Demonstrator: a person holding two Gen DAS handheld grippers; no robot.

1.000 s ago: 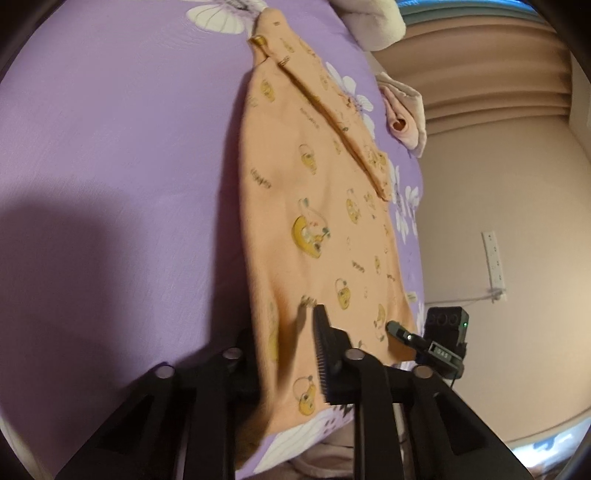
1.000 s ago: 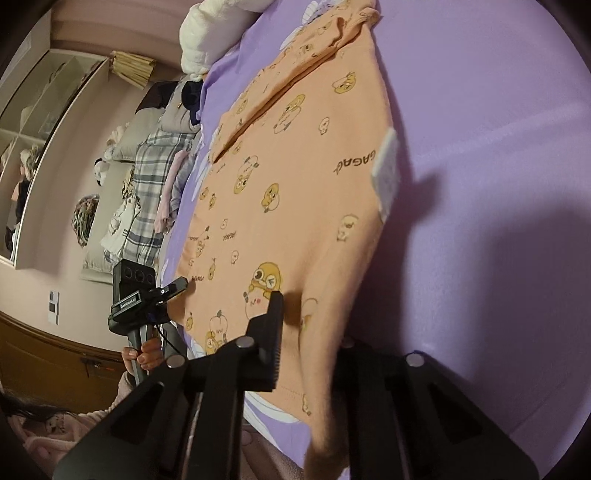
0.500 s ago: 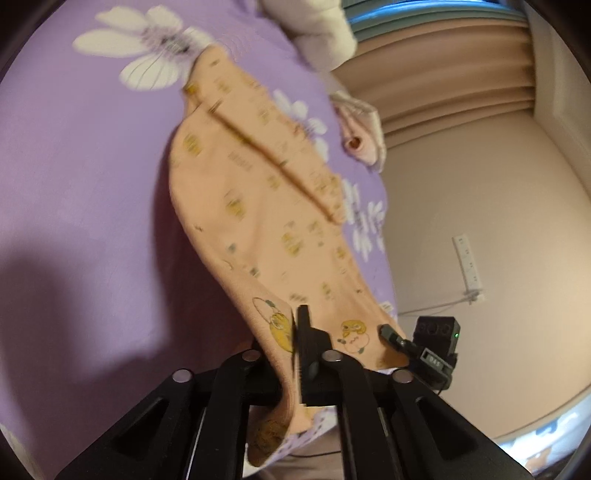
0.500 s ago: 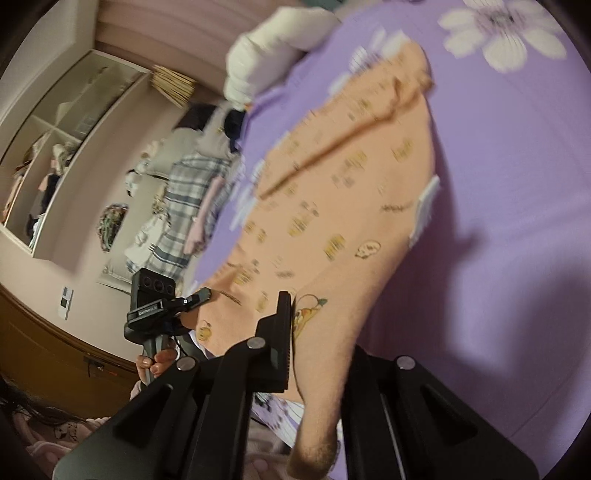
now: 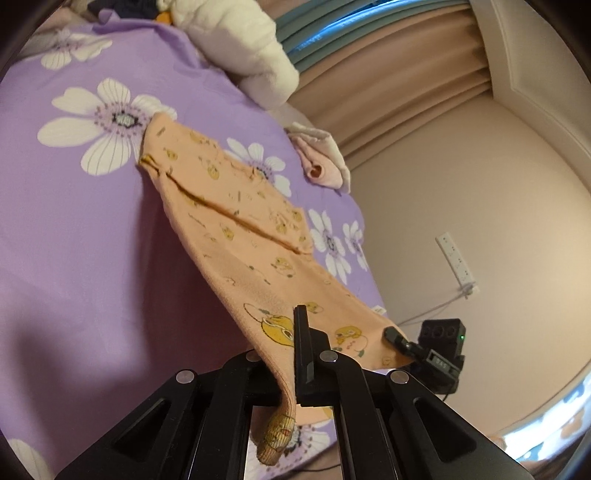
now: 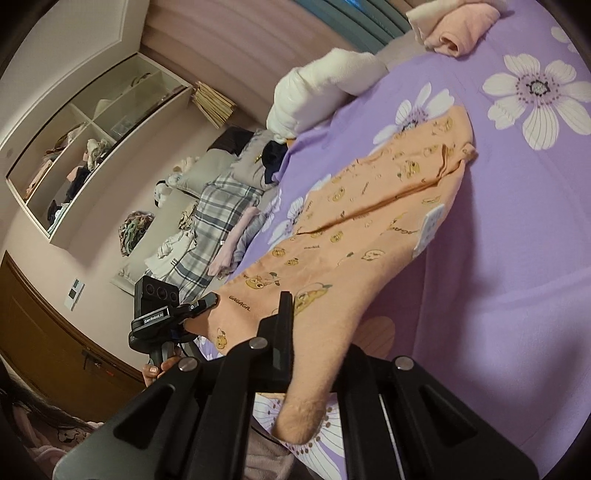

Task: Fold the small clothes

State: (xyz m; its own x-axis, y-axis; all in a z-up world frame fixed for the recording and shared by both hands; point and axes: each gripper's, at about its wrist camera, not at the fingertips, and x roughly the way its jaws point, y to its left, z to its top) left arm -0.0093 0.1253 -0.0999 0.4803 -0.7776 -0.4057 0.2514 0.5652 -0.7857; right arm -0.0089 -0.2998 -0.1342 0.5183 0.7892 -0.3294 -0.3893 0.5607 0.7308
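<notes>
Left wrist view: my left gripper (image 5: pixel 291 354) is clamped tight on one near corner of the orange garment (image 5: pixel 236 236), cloth pinched between the jaws, a ribbed cuff hanging below them. Near end is lifted off the purple bedsheet (image 5: pixel 74 229); far end, with the folded-in sleeves, lies flat by the big white flower, toward the bed's far edge. Along that far edge: a white bundle (image 5: pixel 243 48). At the bed's right edge: a small pink garment (image 5: pixel 321 162).

Right wrist view: my right gripper (image 6: pixel 314 339) is likewise closed on the other near corner of the orange garment (image 6: pixel 369 229), fabric draped over and down past the jaws. White label shows on the right side seam. My left gripper (image 6: pixel 201 304) shows at the left, nipping its corner, a hand (image 6: pixel 159 367) below it. Purple bedsheet (image 6: pixel 498 258) bare to the right; the pink garment (image 6: pixel 458 29) sits at the far edge.

Step in hand, as I read it: the lengthwise fold, hem end raised by both corners, hem taut between them.

Next move calls for: carrying both corners forward together, level with each other, toward the far end by the flower; laying hem on collar edge squarely; releasing only once the cloth rests. Risk: uneven travel skews the fold, or the tucked sleeves drag open.
</notes>
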